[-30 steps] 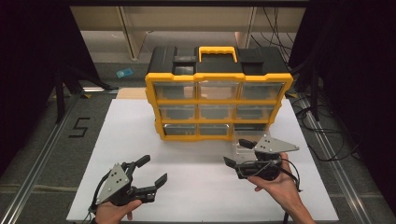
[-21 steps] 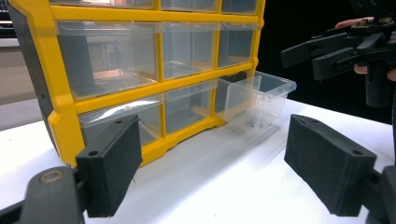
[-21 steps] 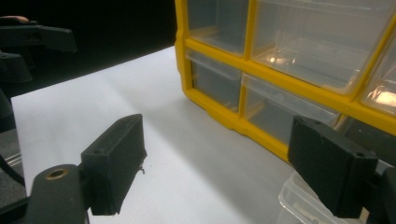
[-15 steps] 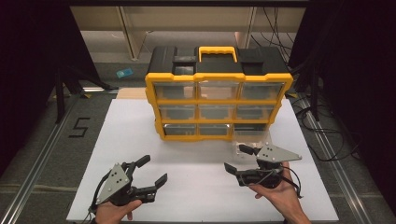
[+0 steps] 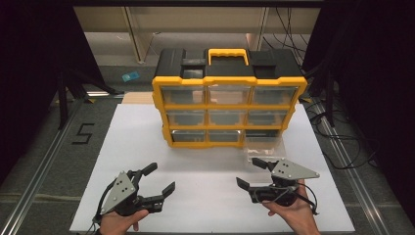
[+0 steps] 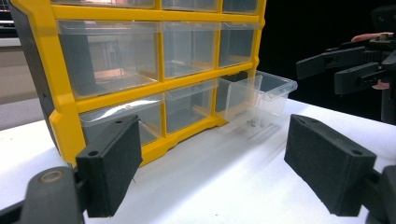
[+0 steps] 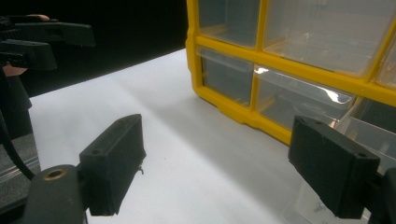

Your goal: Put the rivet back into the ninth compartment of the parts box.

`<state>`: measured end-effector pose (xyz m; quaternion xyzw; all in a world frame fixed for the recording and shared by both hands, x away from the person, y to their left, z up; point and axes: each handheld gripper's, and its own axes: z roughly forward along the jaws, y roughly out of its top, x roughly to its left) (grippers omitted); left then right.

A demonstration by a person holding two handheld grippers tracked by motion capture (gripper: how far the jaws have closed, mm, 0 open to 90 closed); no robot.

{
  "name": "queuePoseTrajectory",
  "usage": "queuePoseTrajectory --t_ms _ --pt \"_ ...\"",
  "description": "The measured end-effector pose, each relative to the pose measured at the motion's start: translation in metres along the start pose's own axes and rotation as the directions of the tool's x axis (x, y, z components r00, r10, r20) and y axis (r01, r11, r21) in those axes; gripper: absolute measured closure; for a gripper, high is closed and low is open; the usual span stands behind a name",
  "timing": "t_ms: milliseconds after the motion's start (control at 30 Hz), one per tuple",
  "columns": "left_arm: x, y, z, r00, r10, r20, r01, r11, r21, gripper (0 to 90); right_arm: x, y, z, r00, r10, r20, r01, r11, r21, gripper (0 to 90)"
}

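Centrally, a white counter [image 5: 147,147] carried a yellow drawer organizer [image 5: 228,100], its bottom-right clear drawer [image 5: 264,147] pulled out. Left gripper [image 5: 159,180] and right gripper [image 5: 250,174] hovered near, jaws spread, empty.

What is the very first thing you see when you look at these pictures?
The big yellow and black drawer organizer stands at the back of the white table, with nine clear drawers. Its bottom right drawer is pulled out toward the person. Near the front edge, the left gripper and right gripper are both open and hold nothing.
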<state>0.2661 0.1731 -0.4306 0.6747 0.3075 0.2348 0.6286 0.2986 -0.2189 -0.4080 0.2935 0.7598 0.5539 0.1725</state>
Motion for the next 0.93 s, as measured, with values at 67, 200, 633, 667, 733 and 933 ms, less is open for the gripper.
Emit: queuePoseTrajectory --t_ms 67,200,633,667,733,933 --pt "0.000 0.000 0.000 1.0000 -0.001 0.000 0.001 1.0000 0.000 18.4 0.002 -0.001 -0.001 0.9998 0.017 -0.011 -0.017 1.000 -0.013 18.7" --pt "0.000 0.000 0.000 1.0000 0.000 0.000 0.000 1.0000 0.002 18.4 0.003 -0.003 -0.005 0.9996 0.029 -0.004 -0.029 0.999 -0.033 17.7" --pt "0.000 0.000 0.000 1.0000 -0.001 0.001 0.001 1.0000 0.003 18.4 0.004 -0.012 -0.010 0.9994 0.036 0.004 -0.035 0.999 -0.031 16.1" --pt "0.000 0.000 0.000 1.0000 0.000 0.001 0.000 1.0000 0.002 18.4 0.003 -0.012 -0.010 0.9996 0.028 0.001 -0.028 0.999 -0.040 15.7" --pt "0.000 0.000 0.000 1.0000 0.000 0.002 0.000 1.0000 0.001 18.4 0.004 -0.012 -0.010 0.9996 0.027 0.002 -0.027 0.998 -0.054 15.7" --pt "0.000 0.000 0.001 1.0000 -0.001 0.001 0.001 1.0000 0.002 18.4 0.004 -0.012 -0.010 0.9998 0.020 0.009 -0.020 0.999 -0.044 15.6"
